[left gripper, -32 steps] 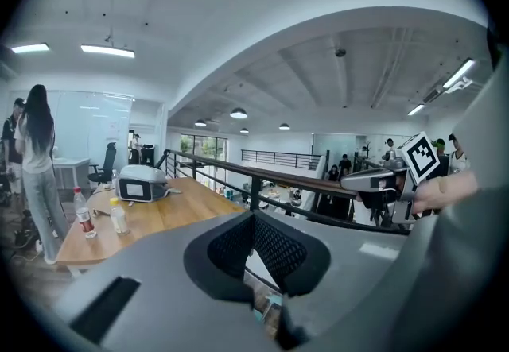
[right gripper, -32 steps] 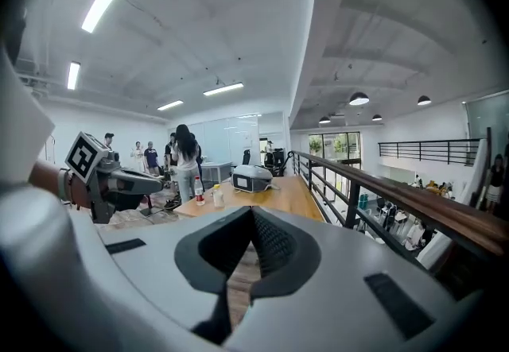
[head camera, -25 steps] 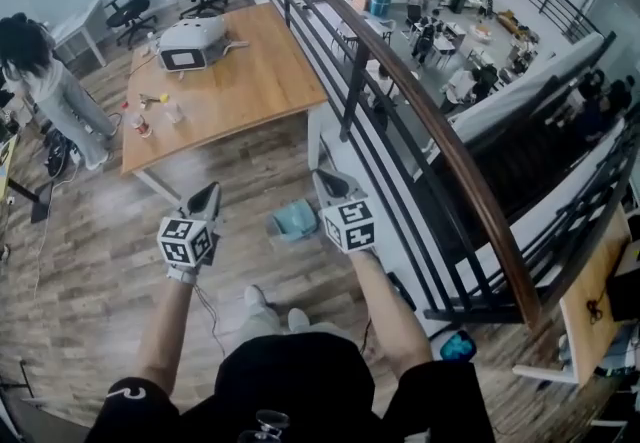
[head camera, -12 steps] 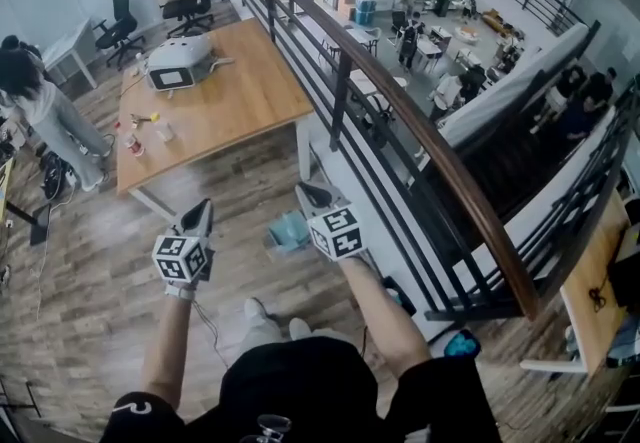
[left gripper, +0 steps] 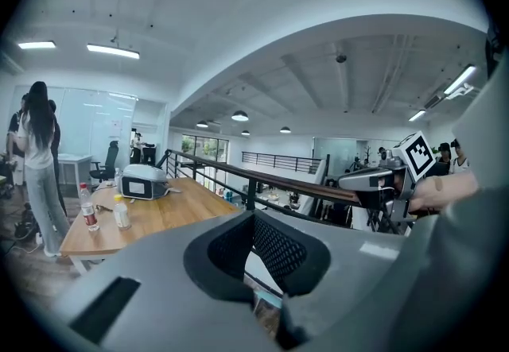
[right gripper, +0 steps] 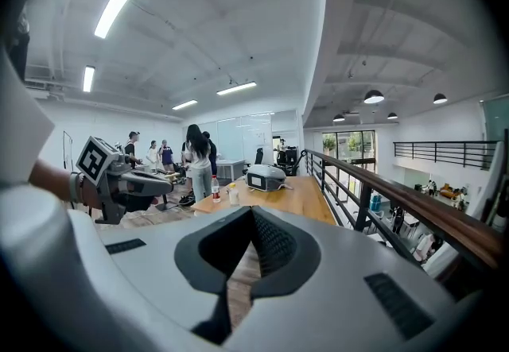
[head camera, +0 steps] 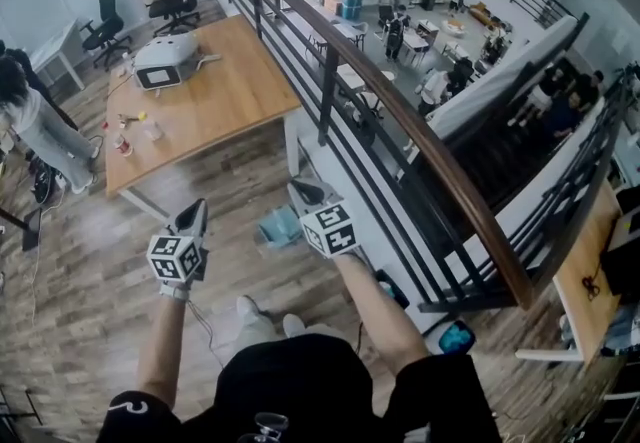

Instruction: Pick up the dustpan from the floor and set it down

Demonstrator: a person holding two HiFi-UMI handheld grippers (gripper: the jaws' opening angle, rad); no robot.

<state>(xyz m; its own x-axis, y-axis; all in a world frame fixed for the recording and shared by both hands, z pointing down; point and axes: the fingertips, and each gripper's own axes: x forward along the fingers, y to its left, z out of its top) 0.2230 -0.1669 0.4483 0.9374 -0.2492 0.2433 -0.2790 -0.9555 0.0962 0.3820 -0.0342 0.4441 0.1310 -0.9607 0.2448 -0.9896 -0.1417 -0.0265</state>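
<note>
The teal dustpan (head camera: 279,226) lies on the wooden floor close to the railing's base, in the head view between my two grippers and lower than them. My left gripper (head camera: 196,210) is held out above the floor to the dustpan's left, shut and empty. Just right of the dustpan, my right gripper (head camera: 299,191) is also held up, shut with nothing in it. In the left gripper view the jaws (left gripper: 254,215) meet over the table scene, and the right gripper (left gripper: 372,180) shows at the right. The right gripper view shows its own closed jaws (right gripper: 252,211) and the left gripper (right gripper: 147,183).
A wooden table (head camera: 215,101) with a white device (head camera: 164,63) and small bottles stands ahead. A dark railing (head camera: 400,126) with a wooden handrail runs along the right, over an open drop. A person (head camera: 28,121) stands at the far left. My shoes (head camera: 262,316) are below the dustpan.
The head view has drifted a little, so the table and railing sit slightly further left. Both grippers stay shut and keep about the same places beside the dustpan.
</note>
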